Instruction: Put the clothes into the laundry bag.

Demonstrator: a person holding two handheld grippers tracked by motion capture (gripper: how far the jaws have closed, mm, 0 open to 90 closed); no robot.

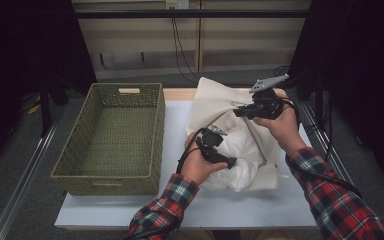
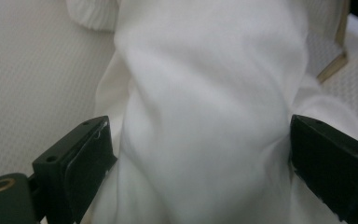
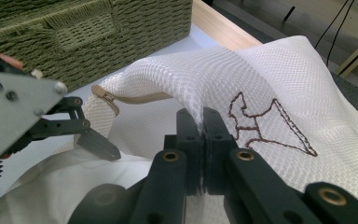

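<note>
A white mesh laundry bag (image 1: 215, 95) with beige trim and a brown stitched figure (image 3: 270, 121) lies on the table to the right of the basket. My right gripper (image 1: 236, 113) (image 3: 200, 116) is shut on a fold of the bag's mesh edge (image 3: 191, 93) and holds it raised. A soft white garment (image 1: 245, 150) (image 2: 205, 93) bulges at the bag's mouth. My left gripper (image 1: 230, 160) (image 2: 198, 123) stands open, jaws wide apart, with the garment lying between them. In the right gripper view, the left gripper (image 3: 86, 123) shows at the left, over the garment (image 3: 51, 186).
A green woven basket (image 1: 157, 130) (image 3: 98, 28) stands on the left half of the white table (image 1: 230, 205). The bag's beige zipper pull (image 3: 103, 95) hangs near the left gripper. Beyond the table are a wooden wall panel and hanging cables (image 1: 180, 45).
</note>
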